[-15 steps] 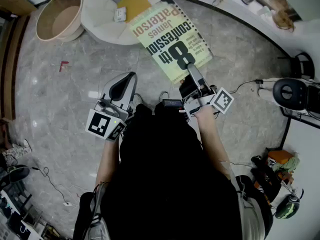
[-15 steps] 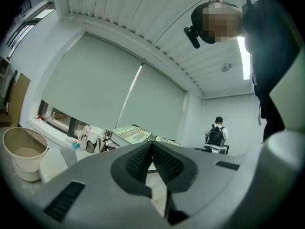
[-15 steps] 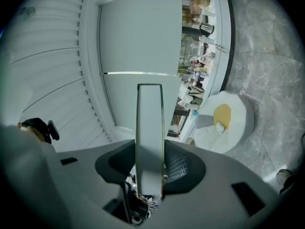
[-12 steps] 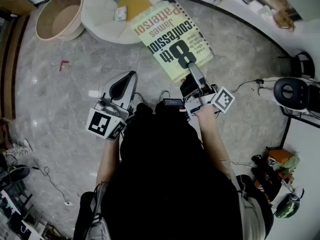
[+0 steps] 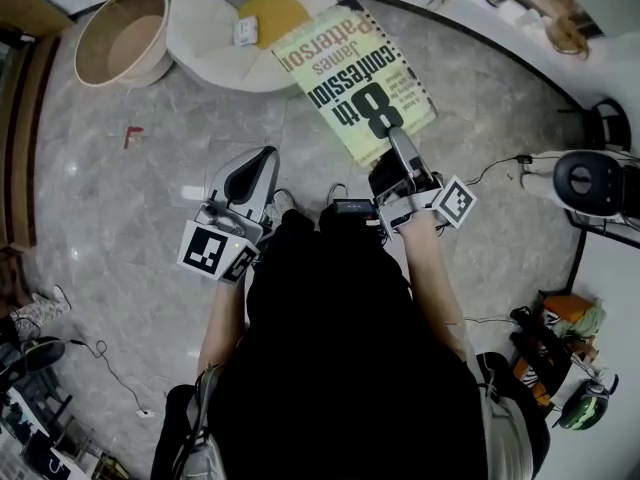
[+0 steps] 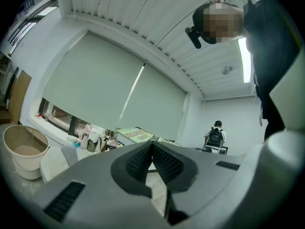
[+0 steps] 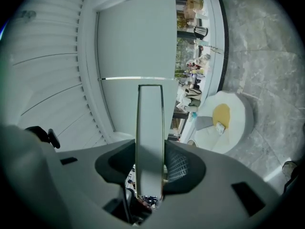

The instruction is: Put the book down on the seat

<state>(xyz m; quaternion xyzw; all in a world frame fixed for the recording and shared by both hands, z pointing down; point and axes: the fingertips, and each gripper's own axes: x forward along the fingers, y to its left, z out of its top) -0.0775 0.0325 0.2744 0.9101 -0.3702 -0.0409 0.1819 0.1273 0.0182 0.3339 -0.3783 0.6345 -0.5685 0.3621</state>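
My right gripper [image 5: 397, 148] is shut on the near edge of a large pale-green book [image 5: 358, 80] with a big black "8th" on its cover, held out flat above the floor. In the right gripper view the book [image 7: 150, 128] shows edge-on as a grey slab between the pads. The seat [image 5: 215, 28] is a white round chair with a yellow cushion [image 5: 272, 13] and a small white item on it, at the top of the head view; the seat [image 7: 228, 120] shows again at the right. My left gripper [image 5: 252, 173] is shut and empty, pads together, pointing up and away.
A beige round basket [image 5: 120, 33] stands left of the seat on the grey marble floor. A black office chair [image 5: 590, 183] and cables lie at the right. Bags and clutter sit at the lower right and lower left corners. A window ledge [image 7: 195, 56] carries several items.
The book and my right gripper have shifted slightly right and forward in the head view. My left gripper stays about where it was.
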